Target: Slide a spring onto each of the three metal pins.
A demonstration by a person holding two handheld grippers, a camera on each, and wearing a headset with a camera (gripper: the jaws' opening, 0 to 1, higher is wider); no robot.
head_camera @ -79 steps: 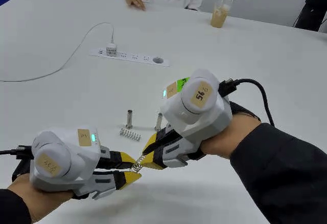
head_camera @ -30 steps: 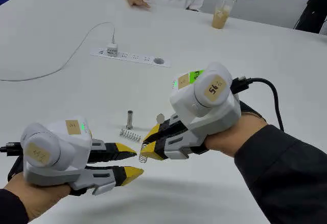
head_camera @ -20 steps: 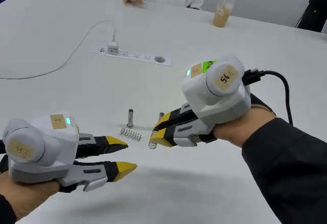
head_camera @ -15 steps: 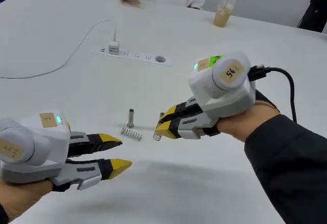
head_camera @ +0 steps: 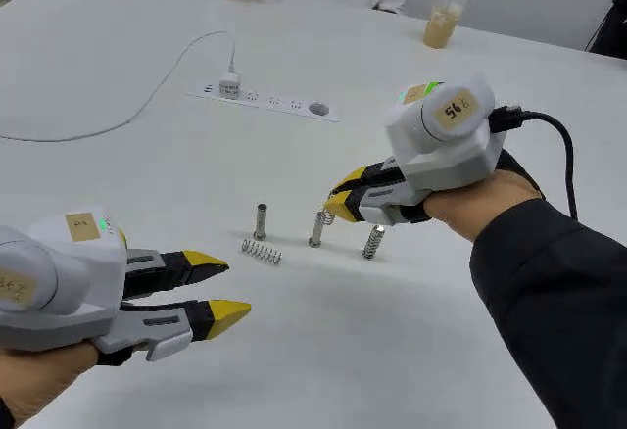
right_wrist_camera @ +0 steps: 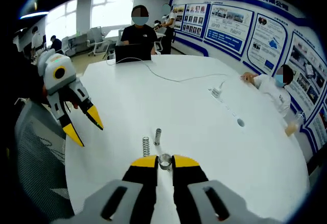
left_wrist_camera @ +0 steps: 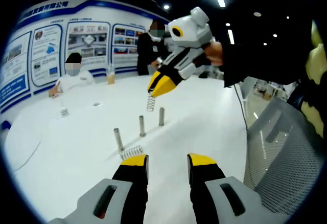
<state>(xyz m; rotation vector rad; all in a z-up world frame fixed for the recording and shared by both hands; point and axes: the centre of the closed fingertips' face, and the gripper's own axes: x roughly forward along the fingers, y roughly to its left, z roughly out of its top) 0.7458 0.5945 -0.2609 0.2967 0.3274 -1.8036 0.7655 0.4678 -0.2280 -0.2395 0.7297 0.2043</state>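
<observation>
The spring [left_wrist_camera: 150,101] hangs by its top coil from the right claw [right_wrist_camera: 164,158], whose jaws are pinched on it. It dangles just above the middle pin [head_camera: 316,231], apart from the tip as far as we can tell from the left gripper view. So we reckon we're on the second spring: the right pin [head_camera: 372,242] looks to be wearing its coil already, while the left pin [head_camera: 261,221] stands bare. Next we'd want the spring's open end squared up over that pin top, then eased straight down and let go. Any tilt and it could snag on the tip. One loose spring [head_camera: 262,252] lies flat on the desk [head_camera: 411,351] just in front of the left pin, waiting its turn. The left claw [head_camera: 223,287] hovers nearer us, jaws spread, holding nothing, well clear of the pins.
</observation>
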